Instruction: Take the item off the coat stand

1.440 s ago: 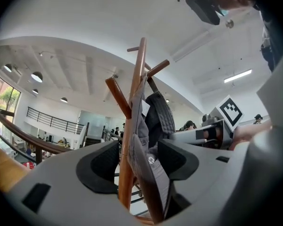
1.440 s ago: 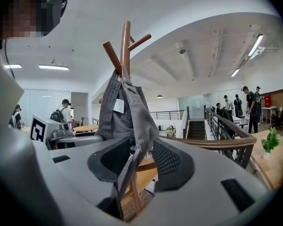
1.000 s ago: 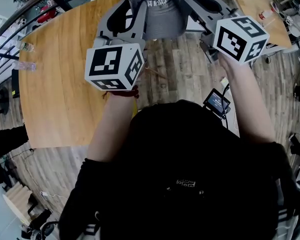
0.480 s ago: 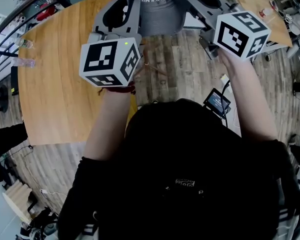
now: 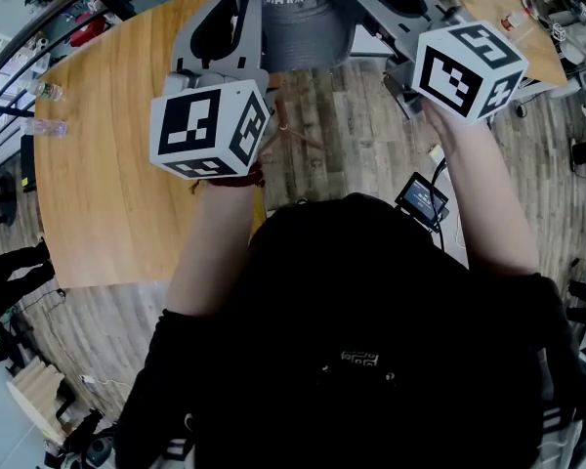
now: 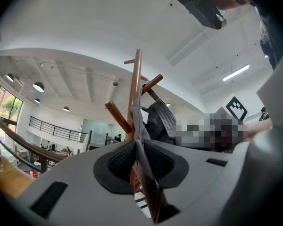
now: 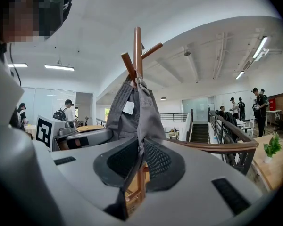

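The cap point(image 7: 148, 112) hangs near the top of the coat stand point(image 7: 137, 46), left gripper point(image 6: 137, 147) jaws closing on its fabric, right gripper point(image 7: 141, 154) jaws clenched on it; a sideways pull could snag a peg point(image 7: 127, 62), tipping the stand.

Seen from above, the grey item point(image 5: 298, 27) runs off the top edge, its print cut short. The coat stand point(image 7: 137, 46) has its foot hidden behind the right gripper point(image 7: 140, 161).

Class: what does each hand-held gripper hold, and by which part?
Both pinch the grey cloth item on the coat stand: the right hand-held gripper its lower edge, the left hand-held gripper, jaws closing, another thin edge.
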